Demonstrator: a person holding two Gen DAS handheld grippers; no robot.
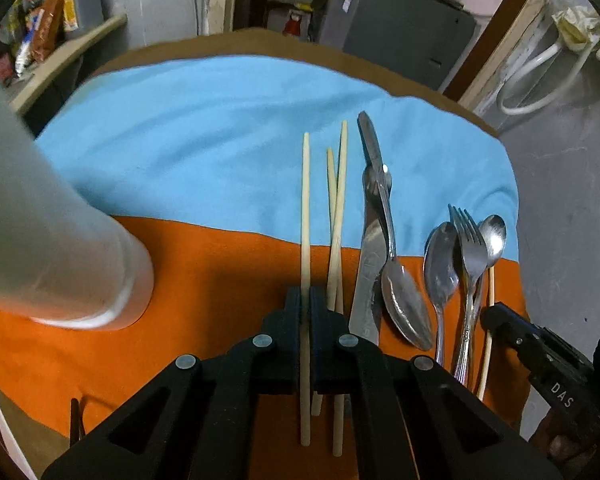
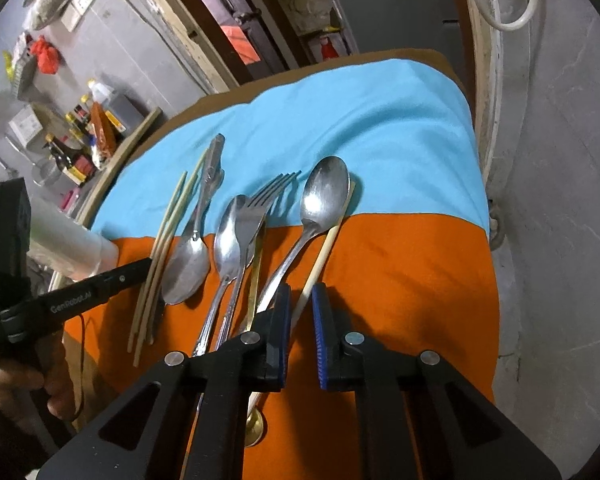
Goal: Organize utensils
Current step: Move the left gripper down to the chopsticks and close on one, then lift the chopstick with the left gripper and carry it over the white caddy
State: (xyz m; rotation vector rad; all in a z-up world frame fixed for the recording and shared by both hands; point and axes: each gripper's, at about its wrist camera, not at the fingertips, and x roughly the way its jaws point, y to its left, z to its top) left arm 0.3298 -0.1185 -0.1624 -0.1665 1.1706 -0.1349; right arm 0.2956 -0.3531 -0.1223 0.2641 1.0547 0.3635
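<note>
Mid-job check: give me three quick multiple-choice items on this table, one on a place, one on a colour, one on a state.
1. The fork lies: A in a cup; B between two spoons; C on the floor.
2. The cloth is, in its far half: A green; B black; C light blue.
3. The left gripper is: A shut on a chopstick; B open, empty; C holding a knife.
Answers: B, spoon bowls flank its tines; C, orange only nearer; A, pads pinch the stick.

On my right gripper's (image 1: 496,314) black body, at the near right, I read "DAS" (image 1: 562,394) in pale letters — and on my left gripper's (image 2: 140,268) arm, near left, "GenRobot.AI" (image 2: 71,305).
</note>
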